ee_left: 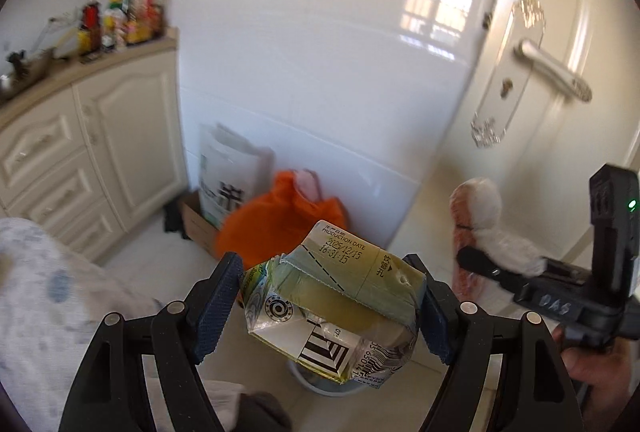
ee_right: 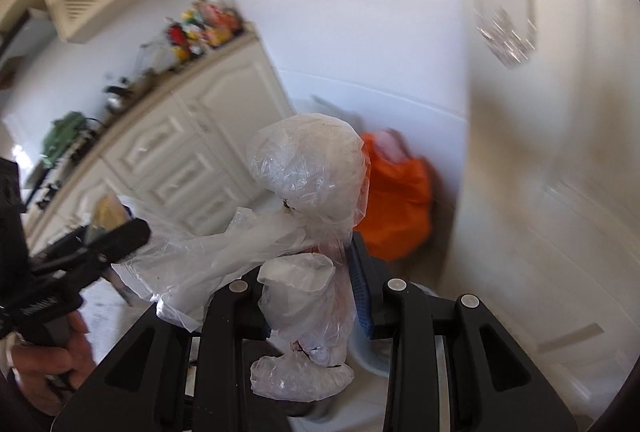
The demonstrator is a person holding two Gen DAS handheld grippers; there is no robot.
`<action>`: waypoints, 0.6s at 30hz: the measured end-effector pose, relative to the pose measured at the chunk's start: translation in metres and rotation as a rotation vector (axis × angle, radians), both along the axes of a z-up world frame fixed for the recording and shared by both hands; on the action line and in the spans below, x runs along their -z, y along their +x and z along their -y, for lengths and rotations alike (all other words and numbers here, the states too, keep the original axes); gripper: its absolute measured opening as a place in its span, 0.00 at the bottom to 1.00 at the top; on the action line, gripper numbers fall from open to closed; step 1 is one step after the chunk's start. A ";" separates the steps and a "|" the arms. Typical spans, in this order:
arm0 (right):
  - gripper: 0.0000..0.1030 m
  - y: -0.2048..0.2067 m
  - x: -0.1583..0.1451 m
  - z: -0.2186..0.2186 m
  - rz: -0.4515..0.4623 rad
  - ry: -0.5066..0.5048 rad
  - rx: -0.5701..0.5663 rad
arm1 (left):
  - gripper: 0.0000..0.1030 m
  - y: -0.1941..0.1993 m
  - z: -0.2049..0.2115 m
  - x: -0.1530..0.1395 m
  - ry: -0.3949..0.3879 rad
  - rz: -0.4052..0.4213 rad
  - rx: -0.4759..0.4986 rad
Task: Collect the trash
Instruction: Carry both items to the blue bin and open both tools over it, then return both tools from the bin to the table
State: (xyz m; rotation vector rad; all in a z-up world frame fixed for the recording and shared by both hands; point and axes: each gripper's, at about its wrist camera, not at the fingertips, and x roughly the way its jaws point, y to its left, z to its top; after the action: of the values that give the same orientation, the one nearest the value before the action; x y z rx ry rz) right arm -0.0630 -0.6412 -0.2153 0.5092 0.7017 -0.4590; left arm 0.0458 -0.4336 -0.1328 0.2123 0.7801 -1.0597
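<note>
left gripper [ee_left: 332,306] clamped on squashed drink carton [ee_left: 334,306], carried above the grey bin [ee_left: 320,384] | right gripper [ee_right: 310,296] clamped on crumpled plastic wrap [ee_right: 308,200], beside the carton, near bin | both likely held over bin for dropping

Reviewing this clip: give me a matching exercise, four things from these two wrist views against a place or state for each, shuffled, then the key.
Things:
1. drink carton
2. crumpled clear plastic bag
3. orange bag
4. bottles

Places or states:
A. on the floor against the white wall
B. clamped in the jaws of the right gripper
C. standing on the countertop
D. clamped in the jaws of the left gripper

Pairs: 1-D, 2-B, 3-A, 4-C
</note>
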 end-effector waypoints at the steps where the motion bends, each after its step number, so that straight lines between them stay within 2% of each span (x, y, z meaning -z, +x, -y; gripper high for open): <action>1: 0.30 -0.001 0.009 0.006 -0.012 0.011 0.010 | 0.73 0.000 0.011 0.008 0.012 -0.019 0.015; 8: 0.30 -0.002 0.070 0.041 -0.117 0.079 0.059 | 0.73 0.023 0.088 0.052 0.087 -0.118 0.087; 10: 0.32 0.000 0.087 0.050 -0.144 0.118 0.071 | 0.73 0.026 0.108 0.068 0.106 -0.154 0.113; 12: 0.33 -0.002 0.104 0.059 -0.172 0.157 0.093 | 0.74 0.032 0.124 0.086 0.153 -0.175 0.137; 14: 0.53 -0.004 0.112 0.062 -0.187 0.191 0.106 | 0.78 0.034 0.143 0.102 0.222 -0.178 0.149; 16: 0.60 -0.009 0.115 0.063 -0.194 0.202 0.126 | 0.82 0.036 0.153 0.116 0.287 -0.174 0.141; 18: 0.63 -0.014 0.116 0.062 -0.195 0.207 0.137 | 0.86 0.040 0.159 0.123 0.306 -0.176 0.138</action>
State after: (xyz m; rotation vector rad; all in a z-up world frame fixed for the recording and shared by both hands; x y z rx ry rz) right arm -0.0770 -0.7035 -0.3312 0.7174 0.9110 -0.5729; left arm 0.0855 -0.5922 -0.2554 0.4426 1.0997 -1.0950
